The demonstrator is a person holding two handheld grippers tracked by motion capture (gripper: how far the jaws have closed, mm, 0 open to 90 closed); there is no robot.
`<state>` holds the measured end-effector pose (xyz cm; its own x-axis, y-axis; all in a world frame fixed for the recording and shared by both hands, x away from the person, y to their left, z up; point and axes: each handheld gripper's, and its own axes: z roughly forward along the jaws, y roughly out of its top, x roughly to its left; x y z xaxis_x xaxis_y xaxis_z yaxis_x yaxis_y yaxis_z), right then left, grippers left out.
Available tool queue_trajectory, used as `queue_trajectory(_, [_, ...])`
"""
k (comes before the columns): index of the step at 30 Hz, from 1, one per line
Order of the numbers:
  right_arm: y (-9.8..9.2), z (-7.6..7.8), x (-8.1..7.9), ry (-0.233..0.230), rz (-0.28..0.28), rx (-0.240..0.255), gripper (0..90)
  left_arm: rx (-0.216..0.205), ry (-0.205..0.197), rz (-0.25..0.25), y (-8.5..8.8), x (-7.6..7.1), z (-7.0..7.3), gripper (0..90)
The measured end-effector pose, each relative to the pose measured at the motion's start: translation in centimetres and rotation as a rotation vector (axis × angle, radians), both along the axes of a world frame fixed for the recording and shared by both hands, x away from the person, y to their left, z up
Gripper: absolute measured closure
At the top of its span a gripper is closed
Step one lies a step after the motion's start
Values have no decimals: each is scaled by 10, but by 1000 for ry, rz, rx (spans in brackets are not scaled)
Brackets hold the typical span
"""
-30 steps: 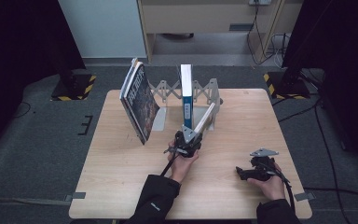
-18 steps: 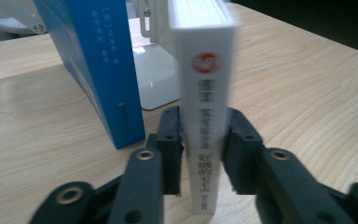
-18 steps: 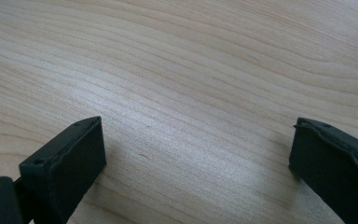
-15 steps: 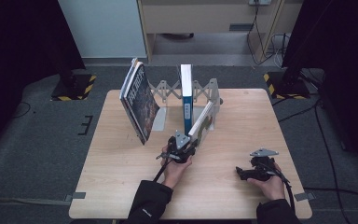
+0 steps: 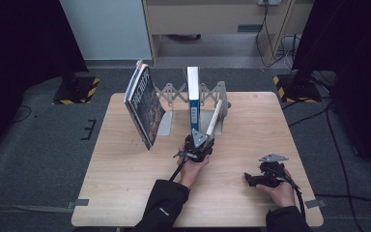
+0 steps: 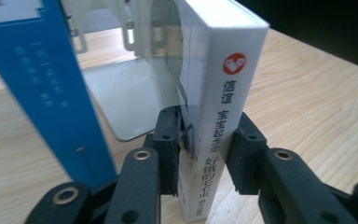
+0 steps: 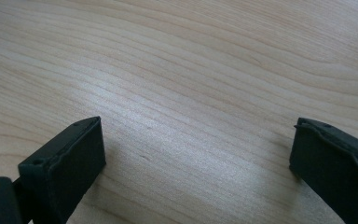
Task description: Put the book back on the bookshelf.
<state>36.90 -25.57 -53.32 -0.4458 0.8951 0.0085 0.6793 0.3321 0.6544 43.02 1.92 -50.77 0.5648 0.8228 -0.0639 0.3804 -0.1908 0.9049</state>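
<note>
Wooden table (image 5: 125, 193), one person seated at the near edge, a claw in each hand. At the far middle stands a folding book rack (image 5: 173, 92) with a metal end plate (image 6: 130, 102). Three books are in it: a dark book (image 5: 145, 108) leaning at the left end, a blue book (image 5: 192, 104) upright in the middle, and a white book (image 5: 216, 118) at the right end, tilted, its top resting toward the rack's right upright. The work looks like shelving, and I judge it nearly done, since all three books are already in the rack. The left claw (image 5: 200, 139) sits at the near lower end of the white book. From its own camera, the left claw (image 6: 205, 140) has the white book (image 6: 223, 107) between its jaws, spine toward the camera, with the blue book (image 6: 42, 93) just to the left. The jaws have just been opening; the pads lie right at both covers, but I cannot tell whether they press. The right claw (image 5: 252, 180) rests near the right edge, well apart from the books, wide open and empty over bare wood (image 7: 196, 154). Probably left to do: let go fully, perhaps straighten the white book, and pull back.
</note>
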Motion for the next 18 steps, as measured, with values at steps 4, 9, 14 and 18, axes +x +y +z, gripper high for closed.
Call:
queue_trajectory(4, [0,0,0,-1,1,-1,35,-12,3,-71,4,-2,-1,617])
queue_trajectory(9, [1,0,0,-6,-4,1,35,-18,-22,-104,10,-10,4,652])
queue_trajectory(14, [1,0,0,-6,-4,1,34,-1,-15,-113,3,-4,10,661])
queue_trajectory(18, [1,0,0,-6,-2,0,34,-3,-4,-106,-5,6,10,663])
